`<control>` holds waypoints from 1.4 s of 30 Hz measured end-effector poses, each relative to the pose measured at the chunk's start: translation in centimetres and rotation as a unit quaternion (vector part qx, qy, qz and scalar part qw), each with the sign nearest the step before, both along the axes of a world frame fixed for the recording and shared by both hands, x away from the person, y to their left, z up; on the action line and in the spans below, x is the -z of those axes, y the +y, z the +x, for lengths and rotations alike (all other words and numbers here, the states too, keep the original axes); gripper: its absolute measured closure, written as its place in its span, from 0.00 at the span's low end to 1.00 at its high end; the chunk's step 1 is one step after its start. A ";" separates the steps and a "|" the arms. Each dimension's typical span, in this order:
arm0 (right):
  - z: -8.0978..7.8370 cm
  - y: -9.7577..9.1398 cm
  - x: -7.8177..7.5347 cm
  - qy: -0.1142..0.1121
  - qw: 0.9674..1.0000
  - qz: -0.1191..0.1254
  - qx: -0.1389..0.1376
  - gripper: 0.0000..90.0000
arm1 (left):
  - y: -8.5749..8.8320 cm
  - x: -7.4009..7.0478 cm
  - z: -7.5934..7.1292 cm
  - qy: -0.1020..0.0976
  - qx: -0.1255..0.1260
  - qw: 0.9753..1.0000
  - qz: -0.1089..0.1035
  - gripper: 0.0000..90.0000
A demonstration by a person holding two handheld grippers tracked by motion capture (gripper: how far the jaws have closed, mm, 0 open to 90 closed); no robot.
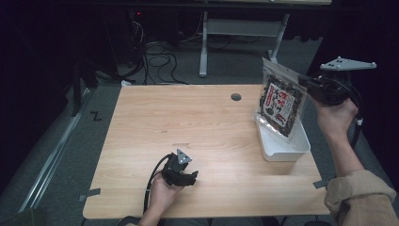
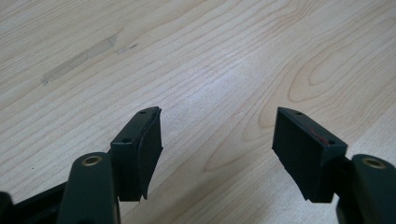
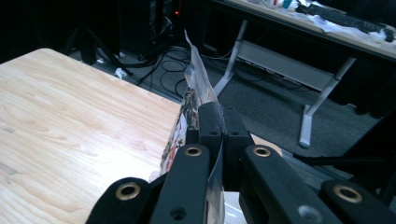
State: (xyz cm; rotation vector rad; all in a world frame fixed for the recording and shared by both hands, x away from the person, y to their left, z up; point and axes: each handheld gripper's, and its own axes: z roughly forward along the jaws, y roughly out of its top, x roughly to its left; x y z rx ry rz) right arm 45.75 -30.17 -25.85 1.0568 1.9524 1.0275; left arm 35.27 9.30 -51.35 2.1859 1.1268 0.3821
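Hanging in the air above the white bin (image 1: 282,146) at the table's right edge, the snack bag (image 1: 279,101) is pinched at its upper right corner by the right gripper (image 1: 308,84), jaws clamped tight on the clear plastic. The bag's front carries a white label with red and black characters, too small here to read, over dark contents seen through the film. From the high view you get the whole picture: bag tilted, its bottom edge just over the bin, the person's right hand (image 1: 335,117) raised off to the side, and the wooden table (image 1: 188,122) with a round cable hole (image 1: 236,97) near its far edge. Switch to the right gripper view and the bag (image 3: 198,88) turns edge-on, a thin crinkled sheet squeezed between the two black jaws, with a sliver of red-and-white print below. Over at the near edge, the left gripper (image 1: 186,175) rests low on the table in the person's left hand (image 1: 162,195). The left gripper view looks straight at bare wood grain: jaws standing apart, nothing between them, and a pale smear (image 2: 79,58) on the surface that the overhead camera barely registers.
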 end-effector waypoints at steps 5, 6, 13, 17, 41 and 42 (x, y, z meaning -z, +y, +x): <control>-0.2 -0.7 -0.1 -0.008 1.000 0.008 0.005 1.00 | 0.0 0.0 -0.1 -0.002 0.000 1.000 0.001 0.37; -0.2 -0.9 -0.1 -0.007 1.000 0.010 0.007 1.00 | 0.0 -0.1 -0.1 -0.002 -0.001 1.000 0.000 0.37; -0.3 -1.7 -0.2 -0.007 1.000 0.009 0.014 1.00 | 0.0 0.0 -0.1 -0.001 -0.001 1.000 0.001 0.37; -0.5 -2.2 0.1 -0.005 1.000 0.007 0.019 1.00 | -0.1 0.0 -0.1 0.000 -0.001 1.000 0.001 0.37; -0.3 -3.0 2.3 0.002 1.000 0.007 0.029 1.00 | -0.1 0.2 0.0 0.002 0.001 1.000 0.005 0.37; -0.3 -3.0 2.5 0.005 1.000 0.009 0.028 1.00 | -0.1 0.1 -0.1 0.001 0.000 1.000 0.004 0.37</control>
